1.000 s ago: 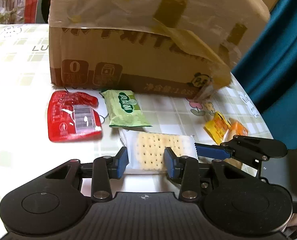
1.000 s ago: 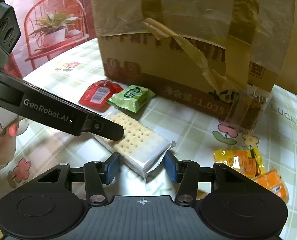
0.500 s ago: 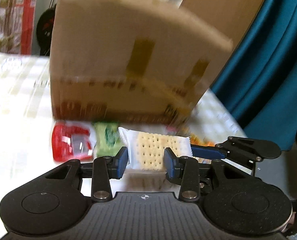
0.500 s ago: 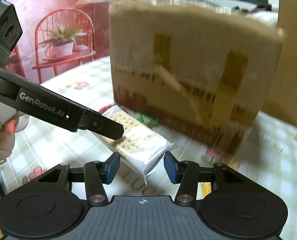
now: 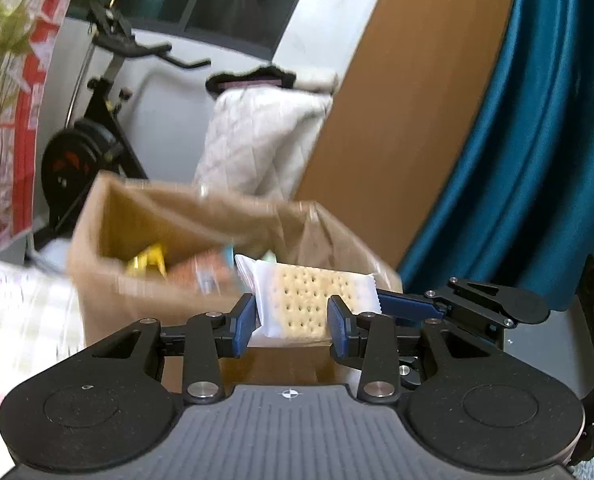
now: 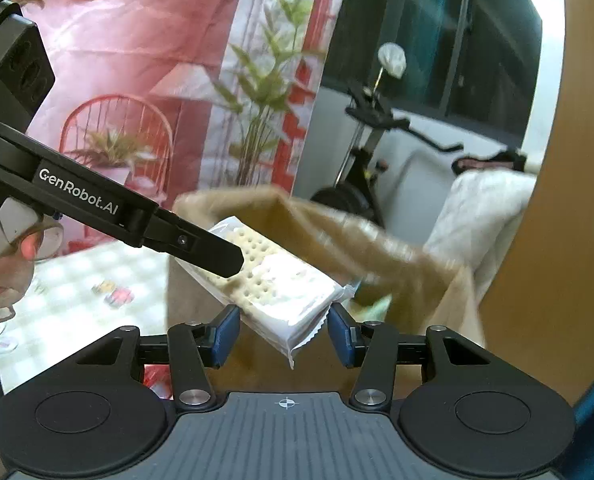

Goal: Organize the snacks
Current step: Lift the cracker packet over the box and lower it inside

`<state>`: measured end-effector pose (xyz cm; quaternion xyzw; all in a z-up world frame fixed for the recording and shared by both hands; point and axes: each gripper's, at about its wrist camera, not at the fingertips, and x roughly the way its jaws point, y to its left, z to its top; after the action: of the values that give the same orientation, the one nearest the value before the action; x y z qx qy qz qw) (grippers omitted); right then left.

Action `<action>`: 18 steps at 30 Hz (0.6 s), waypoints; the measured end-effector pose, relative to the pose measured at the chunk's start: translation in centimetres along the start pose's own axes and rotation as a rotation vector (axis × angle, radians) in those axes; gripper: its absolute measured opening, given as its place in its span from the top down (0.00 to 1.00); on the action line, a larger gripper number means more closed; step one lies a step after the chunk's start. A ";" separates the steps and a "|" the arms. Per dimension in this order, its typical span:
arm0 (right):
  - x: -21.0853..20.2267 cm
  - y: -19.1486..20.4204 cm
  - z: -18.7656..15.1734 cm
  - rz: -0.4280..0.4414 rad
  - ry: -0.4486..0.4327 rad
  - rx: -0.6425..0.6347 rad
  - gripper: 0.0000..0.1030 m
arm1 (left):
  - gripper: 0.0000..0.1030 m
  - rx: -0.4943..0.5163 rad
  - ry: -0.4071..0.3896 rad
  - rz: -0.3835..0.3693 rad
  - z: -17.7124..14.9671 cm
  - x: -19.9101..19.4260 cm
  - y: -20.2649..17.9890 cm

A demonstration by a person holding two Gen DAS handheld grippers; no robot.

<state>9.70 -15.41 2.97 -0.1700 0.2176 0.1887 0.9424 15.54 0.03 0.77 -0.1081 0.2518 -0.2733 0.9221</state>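
Note:
A clear-wrapped cracker packet (image 5: 301, 300) is held in the air between both grippers, just in front of an open cardboard box (image 5: 145, 216). My left gripper (image 5: 291, 322) is shut on one end of the cracker packet. My right gripper (image 6: 283, 334) is shut on the other end of the packet (image 6: 281, 284). The left gripper's finger (image 6: 201, 246) crosses the right wrist view; the right gripper's finger (image 5: 409, 305) shows at the right of the left wrist view. Inside the box lie several snacks, one yellow (image 5: 147, 264).
The box (image 6: 329, 232) stands on a checked tablecloth (image 5: 21, 312). A wooden panel (image 5: 409, 120) and a teal curtain (image 5: 537, 140) rise on the right. An exercise bike (image 5: 97, 120) and a white quilted bundle (image 5: 257, 140) stand behind the box.
Both grippers have lifted the cracker packet from the table up to the level of the box's open top. The snacks left on the table have dropped out of view.

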 end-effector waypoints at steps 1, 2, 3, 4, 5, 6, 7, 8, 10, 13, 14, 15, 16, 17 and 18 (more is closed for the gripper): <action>0.8 -0.8 0.7 -0.001 -0.003 -0.001 0.56 | 0.61 -0.001 -0.009 0.004 0.7 0.5 0.3; 1.7 -1.4 1.3 -0.001 -0.002 0.000 0.56 | 0.61 -0.004 -0.013 0.007 1.2 1.3 0.5; 2.5 -1.9 1.8 -0.003 -0.002 0.000 0.56 | 0.61 -0.005 -0.014 0.012 1.9 2.0 0.9; 3.5 -2.4 2.1 -0.004 -0.003 -0.002 0.56 | 0.61 -0.005 -0.011 0.018 2.3 2.7 1.1; 4.4 -2.9 2.5 -0.006 -0.002 -0.008 0.56 | 0.61 -0.002 -0.009 0.024 2.7 3.4 1.4; 5.2 -3.3 2.6 -0.009 -0.001 -0.013 0.56 | 0.61 0.004 -0.006 0.031 3.0 4.1 1.8; 6.1 -3.7 2.8 -0.010 0.006 -0.012 0.56 | 0.61 0.003 0.002 0.038 3.1 4.5 2.2; 7.0 -4.0 2.9 -0.009 0.015 -0.005 0.56 | 0.61 -0.004 0.011 0.047 3.2 5.2 2.5; 8.5 -4.1 2.9 -0.009 0.034 0.008 0.56 | 0.61 -0.010 0.030 0.071 3.1 6.2 2.9; 10.2 -3.7 2.4 -0.004 0.070 0.014 0.56 | 0.61 -0.016 0.058 0.101 3.0 6.5 3.5; 10.5 -3.5 2.1 0.002 0.078 0.023 0.56 | 0.61 -0.020 0.066 0.107 2.9 6.5 3.7; 10.8 -3.7 1.9 0.008 0.085 0.036 0.55 | 0.59 -0.026 0.072 0.110 2.8 6.4 3.9; 11.0 -3.9 1.8 0.012 0.089 0.053 0.54 | 0.58 -0.033 0.078 0.111 2.8 6.4 4.1; 11.1 -4.0 1.6 0.013 0.091 0.070 0.53 | 0.56 -0.046 0.084 0.113 2.8 6.4 4.4; 11.0 -4.1 1.5 0.016 0.089 0.082 0.51 | 0.53 -0.055 0.087 0.109 2.6 6.2 4.5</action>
<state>21.14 -15.32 -0.02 -0.1375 0.2681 0.1794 0.9365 23.44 0.48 -1.02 -0.1076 0.3044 -0.2201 0.9205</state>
